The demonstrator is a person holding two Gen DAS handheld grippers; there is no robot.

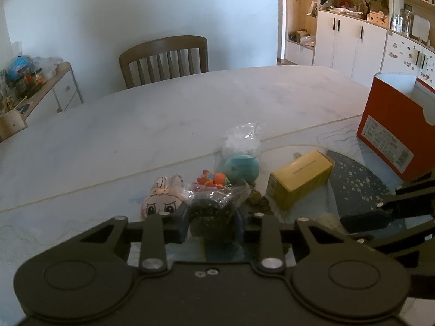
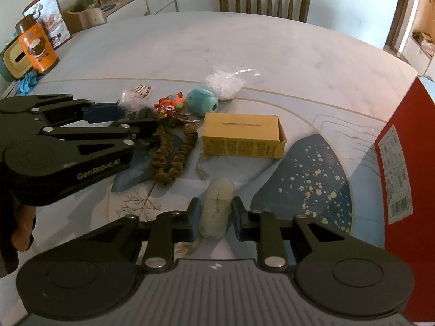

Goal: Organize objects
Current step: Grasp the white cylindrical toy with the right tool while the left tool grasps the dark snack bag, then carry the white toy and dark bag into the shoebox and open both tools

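Note:
My left gripper [image 1: 210, 222] is shut on a clear bag of dark stuff [image 1: 212, 214], low over the table; it also shows at the left of the right wrist view as the left gripper [image 2: 133, 115]. My right gripper [image 2: 216, 218] is shut on a pale fabric roll [image 2: 217, 206] that lies on the patterned mat. Beyond lie a bagged rabbit plush [image 1: 163, 198], an orange-red toy [image 2: 171, 102], a teal ball toy [image 2: 202, 102], a bag of white bits [image 2: 224, 81], a brown braided cord [image 2: 168, 157] and a yellow carton [image 2: 242, 135].
An open red box [image 1: 394, 125] stands at the right on the table [image 1: 163, 114]. An orange flask [image 2: 38, 49] and a tissue box [image 2: 13, 59] sit at the far left edge. A wooden chair [image 1: 165, 57] is pushed in at the far side.

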